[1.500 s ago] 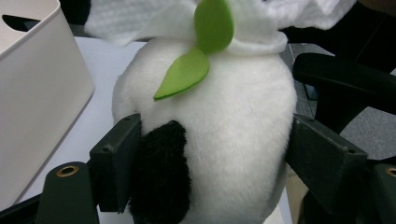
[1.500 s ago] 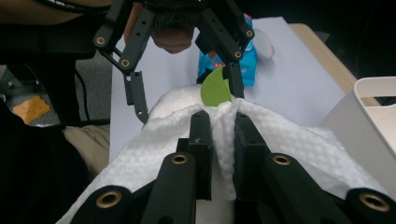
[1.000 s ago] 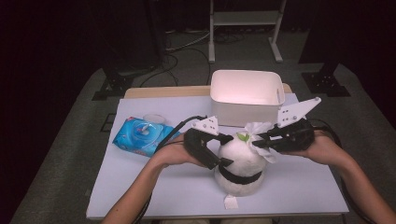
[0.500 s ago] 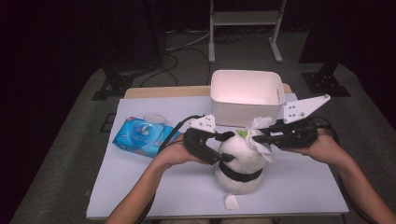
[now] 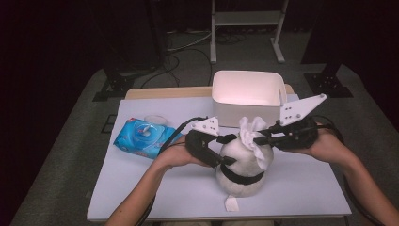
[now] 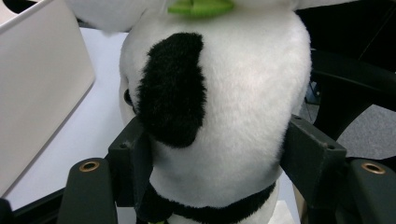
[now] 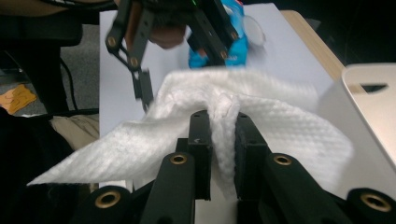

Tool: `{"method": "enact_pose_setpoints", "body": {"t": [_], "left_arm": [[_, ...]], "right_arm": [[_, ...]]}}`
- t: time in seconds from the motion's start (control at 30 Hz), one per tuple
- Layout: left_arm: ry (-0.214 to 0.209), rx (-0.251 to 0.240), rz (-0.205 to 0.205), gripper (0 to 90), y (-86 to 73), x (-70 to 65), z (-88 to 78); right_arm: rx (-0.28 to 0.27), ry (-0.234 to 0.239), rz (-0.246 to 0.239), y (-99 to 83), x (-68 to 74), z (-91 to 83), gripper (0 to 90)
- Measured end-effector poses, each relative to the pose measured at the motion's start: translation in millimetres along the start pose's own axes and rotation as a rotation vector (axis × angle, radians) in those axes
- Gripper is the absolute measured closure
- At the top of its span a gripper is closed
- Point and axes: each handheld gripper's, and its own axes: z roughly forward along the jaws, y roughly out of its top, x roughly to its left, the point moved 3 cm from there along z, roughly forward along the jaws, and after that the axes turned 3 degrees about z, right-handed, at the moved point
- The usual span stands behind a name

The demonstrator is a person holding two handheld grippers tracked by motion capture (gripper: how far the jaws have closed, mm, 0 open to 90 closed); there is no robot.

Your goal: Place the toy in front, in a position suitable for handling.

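The right hand-held gripper [image 7: 218,140] pinches a white wipe [image 7: 261,126] between its black jaws, beside a white bin [image 7: 369,116].

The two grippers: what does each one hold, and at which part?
The left gripper clamps the plush toy around its head. The right gripper pinches a bunched fold of the white wipe on top of the toy.

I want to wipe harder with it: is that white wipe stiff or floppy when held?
Likely floppy: the wipe bunches between the right gripper jaws and droops over the plush toy. Probably very light, and its thin textured sheet may tear under hard pulling.
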Motion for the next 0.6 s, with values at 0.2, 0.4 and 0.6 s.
{"method": "enact_pose_setpoints", "body": {"t": [0.2, 0.4, 0.6], "left_arm": [[-0.002, 0.005, 0.003, 30.3, -0.8, -0.3, -1.6], [-0.003, 0.007, 0.0, 29.9, -1.2, -0.3, -2.5], [-0.007, 0.021, 0.012, 29.1, 1.1, -0.5, -1.4]], "right_arm": [[0.012, -0.04, 0.063, -27.1, -7.4, -18.9, 78.9], [0.016, -0.073, 0.104, -48.0, -12.3, -35.2, 78.9], [0.065, -0.079, 0.081, -49.3, -10.4, -33.2, 75.5]]}}
